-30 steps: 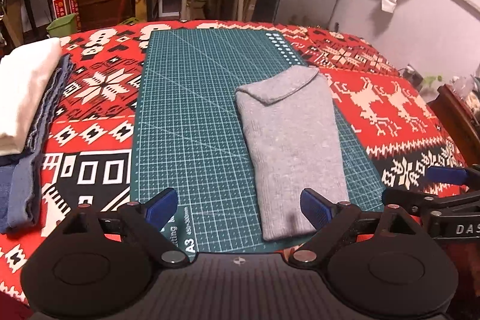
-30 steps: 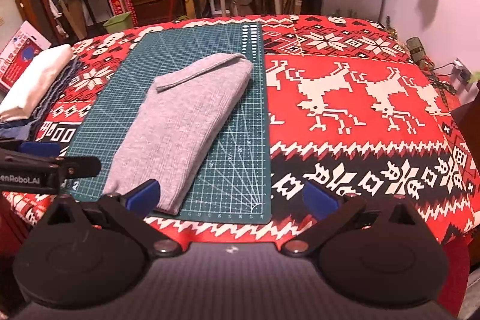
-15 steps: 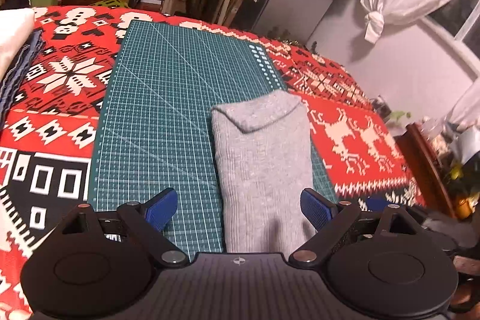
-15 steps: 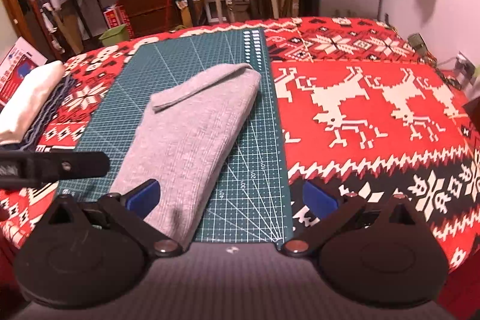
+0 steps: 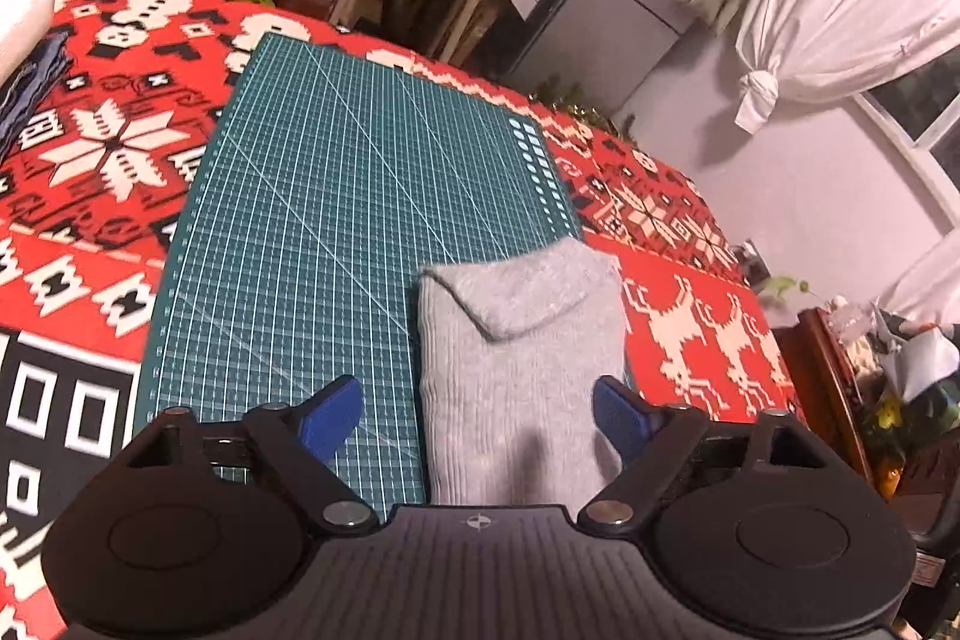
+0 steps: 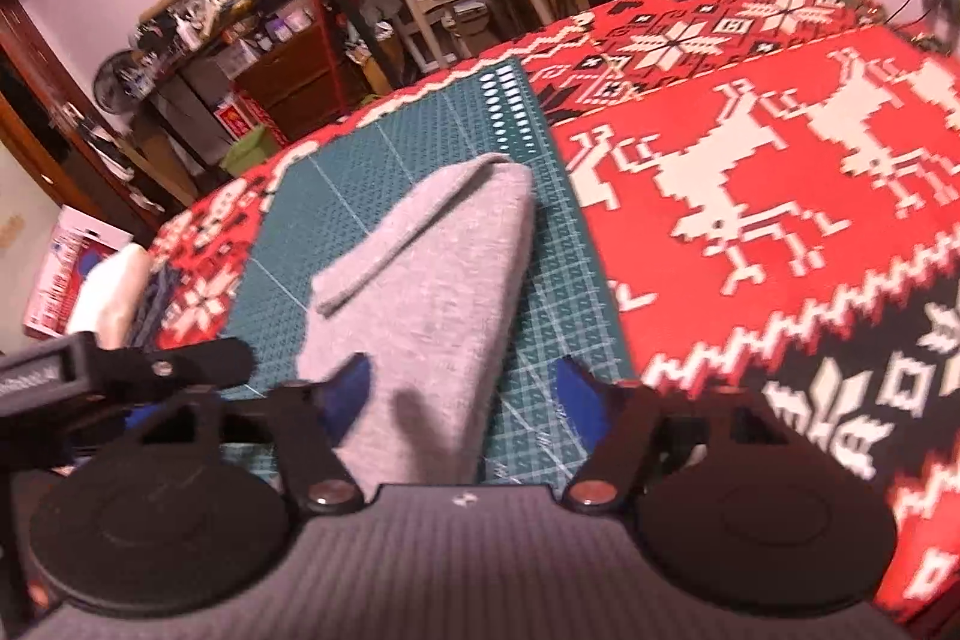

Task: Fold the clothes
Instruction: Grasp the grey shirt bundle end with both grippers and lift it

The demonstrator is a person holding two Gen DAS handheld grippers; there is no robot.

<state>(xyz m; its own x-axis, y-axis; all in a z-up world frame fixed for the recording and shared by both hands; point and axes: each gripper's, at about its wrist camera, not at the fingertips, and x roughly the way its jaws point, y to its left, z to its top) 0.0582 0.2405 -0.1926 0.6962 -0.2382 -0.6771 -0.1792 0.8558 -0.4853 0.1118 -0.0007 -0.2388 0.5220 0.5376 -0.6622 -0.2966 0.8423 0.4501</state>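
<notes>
Two sets of tongs are closing around the near end of a folded grey garment [image 5: 522, 370] that lies lengthwise along the right side of a green cutting mat [image 5: 336, 232] on the red patterned desk cover [image 6: 780, 172]. Left tongs [image 5: 480, 415] straddle the near hem with blue pads either side, not yet pressing; right tongs [image 6: 462, 394] have one pad against the cloth's left edge and the other over bare mat, still apart from it.

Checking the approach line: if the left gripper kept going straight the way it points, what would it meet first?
Most likely the grey folded garment; its near end lies between the closing jaws of the left gripper.
</notes>
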